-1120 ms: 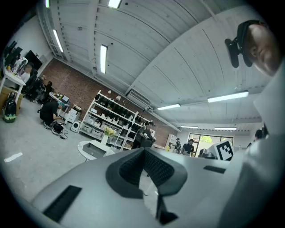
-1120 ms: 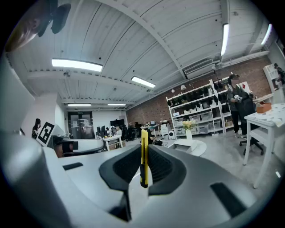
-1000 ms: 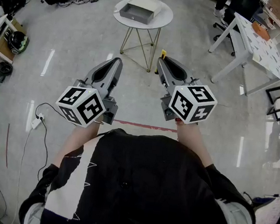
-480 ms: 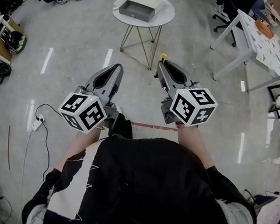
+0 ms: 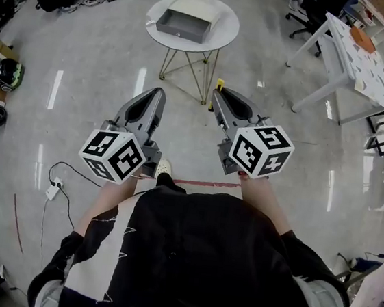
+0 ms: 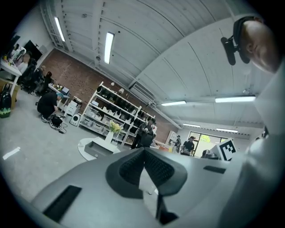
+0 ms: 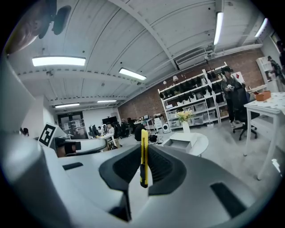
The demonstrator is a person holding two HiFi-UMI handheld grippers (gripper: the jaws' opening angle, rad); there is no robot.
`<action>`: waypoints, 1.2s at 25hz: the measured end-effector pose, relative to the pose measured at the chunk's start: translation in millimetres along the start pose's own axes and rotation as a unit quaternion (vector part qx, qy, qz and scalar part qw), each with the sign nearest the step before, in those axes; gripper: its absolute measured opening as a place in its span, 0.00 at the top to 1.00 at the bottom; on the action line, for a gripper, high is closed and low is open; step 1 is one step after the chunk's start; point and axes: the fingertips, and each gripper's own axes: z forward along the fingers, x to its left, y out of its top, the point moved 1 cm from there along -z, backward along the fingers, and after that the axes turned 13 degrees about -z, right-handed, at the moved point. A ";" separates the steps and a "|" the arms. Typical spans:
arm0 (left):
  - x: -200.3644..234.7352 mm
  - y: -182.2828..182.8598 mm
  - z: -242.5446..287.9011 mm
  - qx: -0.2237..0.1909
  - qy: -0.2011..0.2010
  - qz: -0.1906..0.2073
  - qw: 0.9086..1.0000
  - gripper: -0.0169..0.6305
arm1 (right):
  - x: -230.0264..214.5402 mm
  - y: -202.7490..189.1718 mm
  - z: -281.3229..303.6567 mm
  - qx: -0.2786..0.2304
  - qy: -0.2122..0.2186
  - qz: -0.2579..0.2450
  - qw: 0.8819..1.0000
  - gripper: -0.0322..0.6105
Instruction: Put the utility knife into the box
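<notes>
A yellow utility knife [image 7: 144, 162] stands upright between the jaws of my right gripper [image 7: 144, 156], which is shut on it. In the head view its yellow tip [image 5: 220, 85] pokes out past my right gripper [image 5: 218, 94]. The grey open box [image 5: 182, 24] lies on a round white table [image 5: 226, 33] ahead, well beyond both grippers. The right gripper view shows the box [image 7: 180, 143] past the knife. My left gripper [image 5: 159, 94] is held beside the right one, its jaws together with nothing in them. In the left gripper view the box [image 6: 100, 149] lies ahead to the left.
A vase of flowers [image 7: 185, 127] stands on the round table behind the box. A white desk [image 5: 354, 58] with chairs stands at the right. A cable and power strip [image 5: 53, 189] lie on the floor at the left. A red tape line [image 5: 195, 182] crosses the floor by my shoe [image 5: 165, 169].
Both grippers and the person have moved forward toward the round table, which now sits closer in the head view. The knife stays gripped in the right gripper.
</notes>
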 end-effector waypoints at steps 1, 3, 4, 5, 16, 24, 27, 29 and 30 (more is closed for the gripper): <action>5.4 7.9 6.2 0.001 -0.003 0.002 1.000 0.96 | -3.0 3.7 9.8 -0.001 -0.004 0.000 1.000 0.88; 16.5 22.5 16.9 0.004 -0.011 0.006 1.000 0.96 | -7.5 11.7 28.5 -0.005 -0.010 -0.001 1.000 0.88; 22.6 29.3 21.0 0.005 -0.014 0.008 1.000 0.96 | -8.6 15.0 37.6 -0.007 -0.012 0.000 1.000 0.88; 29.1 35.9 24.3 0.005 -0.015 0.010 1.000 0.96 | -9.0 17.6 46.3 -0.008 -0.013 0.001 1.000 0.88; 85.0 94.2 49.8 0.010 -0.026 0.029 0.999 0.96 | -6.5 44.7 122.5 -0.022 -0.021 0.003 1.000 0.88; 105.6 121.1 56.7 0.013 -0.044 0.038 0.998 0.96 | 0.9 54.8 159.5 -0.025 -0.021 0.006 0.999 0.88; 114.0 124.7 55.6 0.020 -0.043 0.037 0.998 0.96 | 5.7 56.6 168.6 -0.021 -0.020 0.004 1.000 0.88; 116.8 126.1 55.5 0.022 -0.042 0.040 0.998 0.96 | 7.3 57.8 172.6 -0.019 -0.019 -0.001 1.000 0.88; 118.4 125.9 56.0 0.022 -0.041 0.040 0.998 0.96 | 7.4 57.3 174.0 -0.018 -0.018 -0.003 1.000 0.88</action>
